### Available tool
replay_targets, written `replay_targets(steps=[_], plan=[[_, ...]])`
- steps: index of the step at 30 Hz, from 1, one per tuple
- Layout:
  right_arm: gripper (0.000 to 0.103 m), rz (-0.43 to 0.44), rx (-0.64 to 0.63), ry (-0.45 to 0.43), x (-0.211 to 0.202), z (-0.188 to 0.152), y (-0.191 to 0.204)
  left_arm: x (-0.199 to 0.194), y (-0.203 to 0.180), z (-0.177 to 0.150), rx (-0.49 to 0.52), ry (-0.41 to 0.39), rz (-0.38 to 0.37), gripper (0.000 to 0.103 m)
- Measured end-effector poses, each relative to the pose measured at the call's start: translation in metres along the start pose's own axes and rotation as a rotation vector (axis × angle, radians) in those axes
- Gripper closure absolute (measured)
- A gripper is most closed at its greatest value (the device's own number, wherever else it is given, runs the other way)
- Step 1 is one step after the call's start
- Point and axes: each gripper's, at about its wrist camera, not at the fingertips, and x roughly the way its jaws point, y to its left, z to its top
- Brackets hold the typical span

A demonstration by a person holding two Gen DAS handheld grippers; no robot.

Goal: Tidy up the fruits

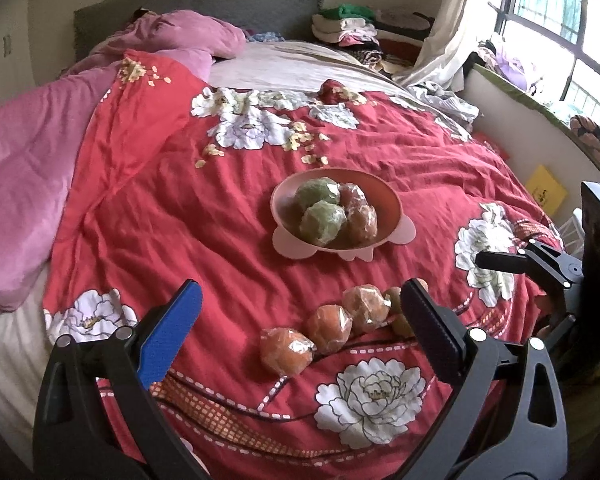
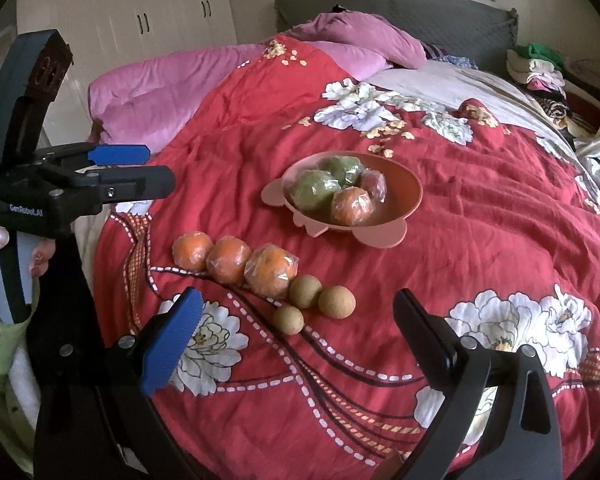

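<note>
A pink bowl (image 1: pixel 388 196) (image 2: pixel 408 188) on the red flowered bedspread holds several plastic-wrapped fruits: two green, one red, one orange. Three wrapped oranges (image 1: pixel 326 328) (image 2: pixel 228 260) lie in a row in front of it. Three small brown round fruits (image 2: pixel 336 301) lie beside the row; in the left wrist view they (image 1: pixel 394 298) are partly hidden behind my finger. My left gripper (image 1: pixel 300 328) is open and empty, hovering just above the orange row; it also shows in the right wrist view (image 2: pixel 148 168). My right gripper (image 2: pixel 300 340) is open and empty, near the brown fruits.
A pink quilt (image 1: pixel 28 168) is bunched along the left side of the bed. Folded clothes (image 1: pixel 348 28) are stacked at the headboard. A windowsill with clutter (image 1: pixel 512 64) runs along the right. White wardrobes (image 2: pixel 140 12) stand beyond the bed.
</note>
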Motion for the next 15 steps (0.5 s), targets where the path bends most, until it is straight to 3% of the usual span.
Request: replay_targets(steps=[15], plan=[[0.007, -0.005, -0.01, 0.017, -0.0024, -0.006, 0.0068, -0.0012, -0.0052, -0.0079, 0.02, 0.01, -0.011, 0.01]])
